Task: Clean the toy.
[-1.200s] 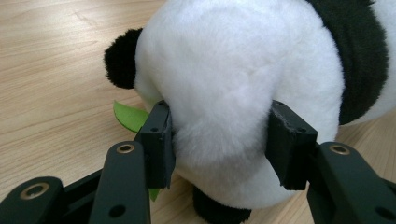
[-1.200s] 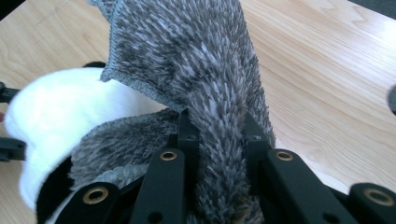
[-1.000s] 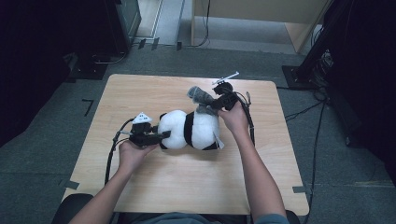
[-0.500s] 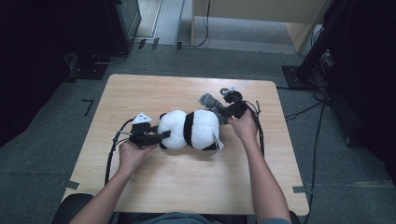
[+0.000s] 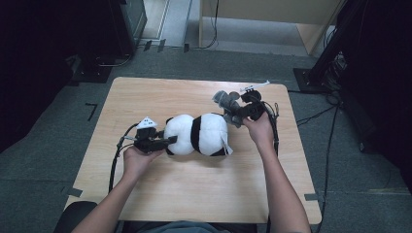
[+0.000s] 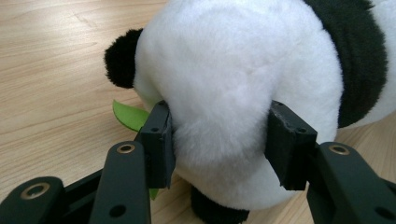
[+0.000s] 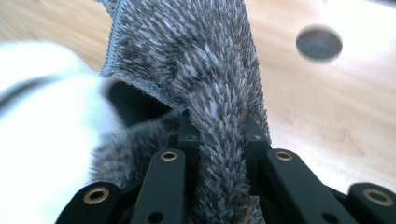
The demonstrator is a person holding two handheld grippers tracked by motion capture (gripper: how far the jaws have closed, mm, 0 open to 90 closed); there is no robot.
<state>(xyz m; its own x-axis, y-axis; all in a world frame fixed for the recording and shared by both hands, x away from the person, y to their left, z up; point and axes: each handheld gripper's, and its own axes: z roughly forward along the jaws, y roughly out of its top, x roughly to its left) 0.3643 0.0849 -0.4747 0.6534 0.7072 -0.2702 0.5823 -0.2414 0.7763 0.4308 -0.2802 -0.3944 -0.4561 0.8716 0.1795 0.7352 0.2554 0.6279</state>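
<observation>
A black and white plush panda (image 5: 198, 134) lies on its side in the middle of the wooden table (image 5: 194, 194). My left gripper (image 5: 167, 141) is shut on the panda's white head (image 6: 224, 93), its pads (image 6: 159, 140) pressing into the fur from both sides. A green leaf (image 6: 128, 115) pokes out under the head. My right gripper (image 5: 232, 114) is at the panda's other end, shut on a grey fuzzy cloth (image 7: 205, 93) that stands up between its jaws. The cloth (image 5: 224, 101) sticks out toward the table's far side.
A round hole (image 7: 319, 44) sits in the tabletop beyond the cloth. A small white part (image 5: 255, 87) lies near the table's far right edge. Cables (image 5: 116, 160) trail from both grippers. Dark equipment and a cabinet stand on the floor beyond the table.
My right gripper has moved to the right along the table with the grey cloth in it, away from the panda's back end. The left gripper and the panda's head have stayed put.
</observation>
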